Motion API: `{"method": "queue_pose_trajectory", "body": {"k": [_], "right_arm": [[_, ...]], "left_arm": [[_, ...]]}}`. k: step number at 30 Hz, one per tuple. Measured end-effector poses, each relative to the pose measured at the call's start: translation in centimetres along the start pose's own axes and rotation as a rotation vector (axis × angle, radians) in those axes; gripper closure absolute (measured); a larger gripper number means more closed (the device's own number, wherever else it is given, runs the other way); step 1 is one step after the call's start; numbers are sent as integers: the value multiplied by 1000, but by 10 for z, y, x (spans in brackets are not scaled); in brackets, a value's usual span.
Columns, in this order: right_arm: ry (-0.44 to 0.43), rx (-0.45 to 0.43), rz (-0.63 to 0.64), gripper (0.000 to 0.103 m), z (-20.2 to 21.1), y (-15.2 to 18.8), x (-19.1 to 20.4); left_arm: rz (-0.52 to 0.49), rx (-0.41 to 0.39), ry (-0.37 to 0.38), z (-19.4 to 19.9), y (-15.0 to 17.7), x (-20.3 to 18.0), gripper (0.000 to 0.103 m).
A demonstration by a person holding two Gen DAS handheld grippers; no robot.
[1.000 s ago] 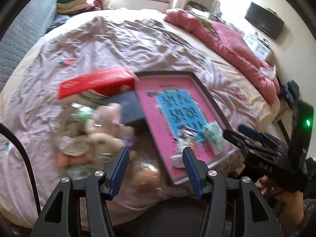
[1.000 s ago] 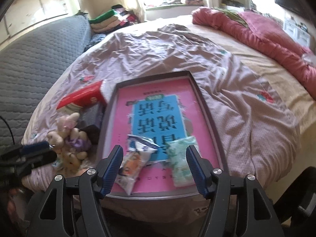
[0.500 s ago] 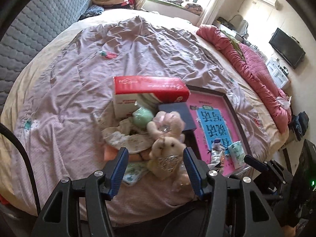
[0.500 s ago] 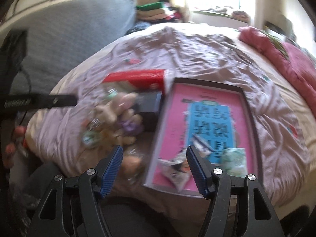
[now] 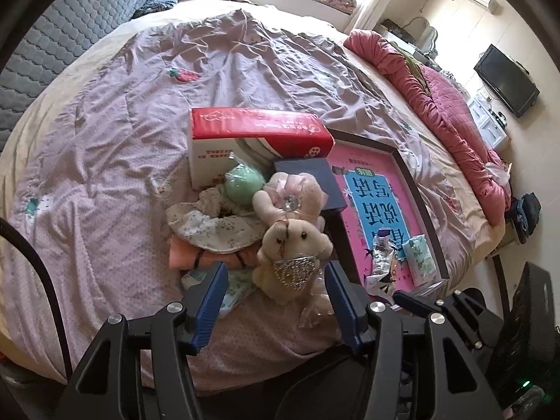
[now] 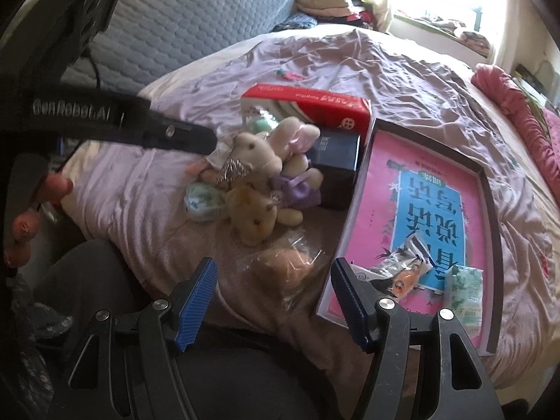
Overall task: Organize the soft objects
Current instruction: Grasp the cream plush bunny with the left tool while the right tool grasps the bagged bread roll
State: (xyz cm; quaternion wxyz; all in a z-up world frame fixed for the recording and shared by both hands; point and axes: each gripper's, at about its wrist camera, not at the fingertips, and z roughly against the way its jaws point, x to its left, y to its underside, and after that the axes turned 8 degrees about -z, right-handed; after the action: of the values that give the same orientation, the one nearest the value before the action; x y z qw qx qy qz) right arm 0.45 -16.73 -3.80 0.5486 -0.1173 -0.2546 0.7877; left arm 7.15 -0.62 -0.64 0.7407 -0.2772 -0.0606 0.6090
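A pile of soft things lies on the lilac bedsheet: a beige plush bear, a pink plush, a green ball, floral cloth and an orange cloth. My left gripper is open and empty, just in front of the bear. My right gripper is open and empty, with a clear bag holding a brown lump between its fingers' line. The left gripper also shows in the right wrist view, its fingers touching the pile's left side.
A shallow dark-rimmed tray with a pink and blue print holds two snack packets and a green tissue pack. A red and white tissue box and a dark blue box stand behind the pile. A pink quilt lies at right.
Both grippers have swung left, away from the tray and toward the plush pile. The left gripper has come closer to the bear. Both stay open.
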Motion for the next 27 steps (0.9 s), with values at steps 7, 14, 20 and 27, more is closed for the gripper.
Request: {"method": "queue_pose_trajectory", "body": {"k": [7,14,20,27], "right_arm": [[38,52,97,34,-26,5,9],[96,68,239,34,-48,11,21],[97,59,270,34,-56,11,19],[129,82,363,34,-76,9,25]], "left_arm": [[5,51,26,-27,-14,-4,46],[-25,86,18,-48,-25,-11,46],[4,107,44,-63,-33,-6,46],[48,126,103,-73,-32,7,54]]}}
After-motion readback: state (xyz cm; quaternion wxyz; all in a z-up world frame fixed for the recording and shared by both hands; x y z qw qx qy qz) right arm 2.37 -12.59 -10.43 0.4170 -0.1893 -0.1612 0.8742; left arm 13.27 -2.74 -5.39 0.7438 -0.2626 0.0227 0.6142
